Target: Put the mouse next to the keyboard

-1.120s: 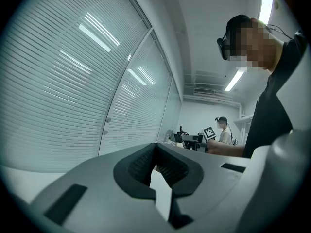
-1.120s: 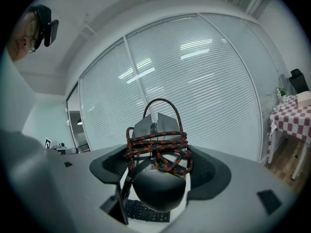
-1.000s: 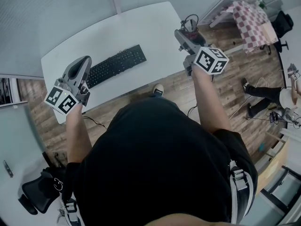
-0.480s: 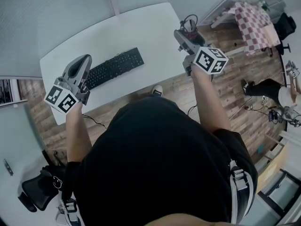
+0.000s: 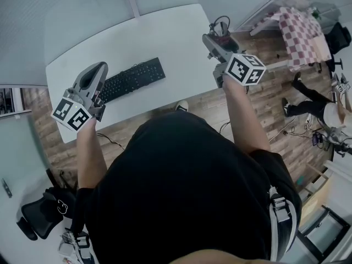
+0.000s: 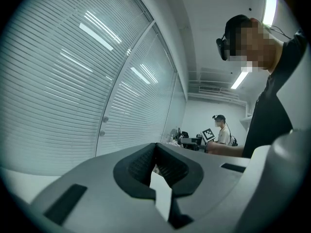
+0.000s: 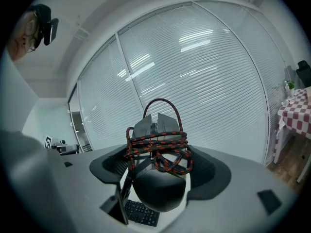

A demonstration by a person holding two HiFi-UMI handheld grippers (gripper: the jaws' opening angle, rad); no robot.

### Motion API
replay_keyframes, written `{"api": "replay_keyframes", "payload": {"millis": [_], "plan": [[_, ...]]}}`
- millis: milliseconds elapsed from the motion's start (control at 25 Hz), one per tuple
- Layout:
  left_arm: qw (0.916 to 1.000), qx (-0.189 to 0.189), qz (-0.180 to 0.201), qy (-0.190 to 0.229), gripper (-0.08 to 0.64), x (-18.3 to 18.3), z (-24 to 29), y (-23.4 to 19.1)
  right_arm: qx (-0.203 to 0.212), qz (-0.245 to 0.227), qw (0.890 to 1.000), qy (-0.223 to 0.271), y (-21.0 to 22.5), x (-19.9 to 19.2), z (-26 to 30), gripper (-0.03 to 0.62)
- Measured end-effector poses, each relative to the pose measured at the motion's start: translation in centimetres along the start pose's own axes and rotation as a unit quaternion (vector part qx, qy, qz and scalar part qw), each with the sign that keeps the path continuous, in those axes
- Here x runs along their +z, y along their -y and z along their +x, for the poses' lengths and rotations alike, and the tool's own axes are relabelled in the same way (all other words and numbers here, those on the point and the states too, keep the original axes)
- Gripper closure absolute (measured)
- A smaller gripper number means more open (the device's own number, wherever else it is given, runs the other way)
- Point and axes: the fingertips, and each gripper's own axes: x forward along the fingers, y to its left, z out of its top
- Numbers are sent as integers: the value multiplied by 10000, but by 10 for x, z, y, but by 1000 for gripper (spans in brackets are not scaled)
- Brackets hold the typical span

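A black keyboard [image 5: 133,77] lies at an angle on the white table [image 5: 165,32], and it also shows low in the right gripper view as the keyboard [image 7: 141,212]. My right gripper [image 5: 215,42] hovers over the table's right edge, shut on a black mouse [image 7: 160,191]. The mouse's red-and-black braided cable [image 7: 158,152] is coiled around it. The mouse [image 5: 222,31] is well to the right of the keyboard. My left gripper [image 5: 91,80] is over the keyboard's left end. In the left gripper view its jaws meet with nothing between them, pointing up at the blinds.
Window blinds [image 6: 73,81] run along the table's far side. Wooden floor [image 5: 258,103] lies to the right, with a checkered-cloth table [image 5: 300,26] and a person [image 5: 324,111] beyond it. A black chair [image 5: 38,219] stands at the lower left.
Both grippers stay almost where they were, the right one still holding the mouse. The head view has drifted slightly, and the person at the right has shifted.
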Motion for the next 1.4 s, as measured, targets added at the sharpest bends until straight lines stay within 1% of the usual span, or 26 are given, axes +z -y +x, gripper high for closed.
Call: {"api": "replay_keyframes", "payload": {"millis": [240, 560, 760, 1040, 1240, 1400], "plan": [[9999, 103, -9, -4, 538, 3, 30, 6, 163, -31, 9998, -83, 24, 13, 10, 199], [9997, 247, 7, 31, 538, 5, 49, 14, 335, -65, 9993, -133, 42, 23, 18, 199], [9994, 336, -9, 54, 538, 5, 70, 19, 466, -65, 9986, -231, 60, 27, 25, 199], [9989, 468, -30, 81, 538, 5, 83, 18, 624, -93, 9976, -303, 70, 32, 38, 199], [9985, 534, 22, 109, 538, 5, 95, 20, 720, -117, 9969, -307, 79, 36, 44, 199], [9981, 609, 30, 89, 538, 2, 96, 24, 786, -126, 9962, -341, 80, 37, 47, 199]]}}
